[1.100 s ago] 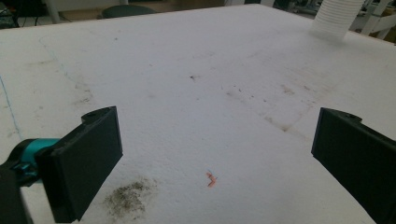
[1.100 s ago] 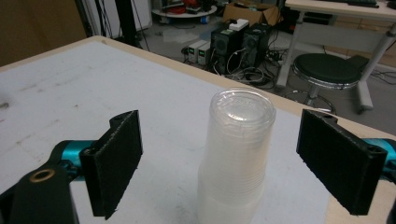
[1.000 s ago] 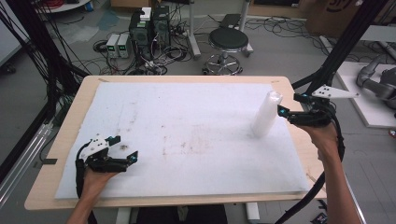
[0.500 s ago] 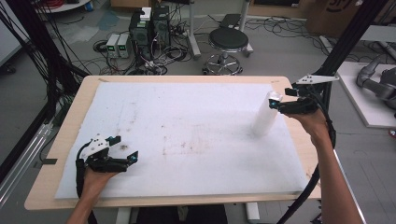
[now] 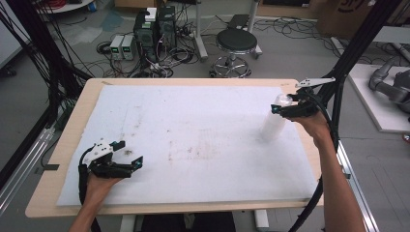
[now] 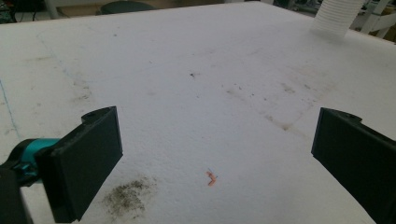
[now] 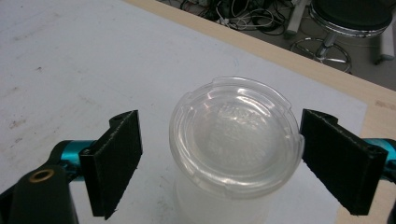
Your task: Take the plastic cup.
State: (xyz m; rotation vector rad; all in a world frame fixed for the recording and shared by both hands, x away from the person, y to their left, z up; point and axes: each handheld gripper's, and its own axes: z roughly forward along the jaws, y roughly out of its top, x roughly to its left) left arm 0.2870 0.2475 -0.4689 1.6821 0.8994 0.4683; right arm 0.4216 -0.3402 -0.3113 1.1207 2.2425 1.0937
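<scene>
A tall translucent white container [image 5: 273,124] with a clear plastic lid [image 7: 235,139] stands upright at the right side of the white foam sheet [image 5: 193,130]. My right gripper [image 5: 283,108] hovers at its top. In the right gripper view the right gripper [image 7: 222,127] is open with one jaw on each side of the lid; the left jaw stands clear of it and the right jaw is at its rim. My left gripper [image 5: 130,154] rests low at the front left, open with nothing between its jaws [image 6: 218,123]. The container [image 6: 337,16] is far from it.
The foam sheet covers a wooden table [image 5: 67,125]. A dark dirt smudge [image 6: 128,196] and a small orange scrap [image 6: 211,178] lie in front of the left gripper. Behind the table are a stool [image 5: 236,43], computers and cables on the floor.
My right gripper has moved away from the front edge and leftward, from beside the container to its lidded top. The left gripper has stayed in place.
</scene>
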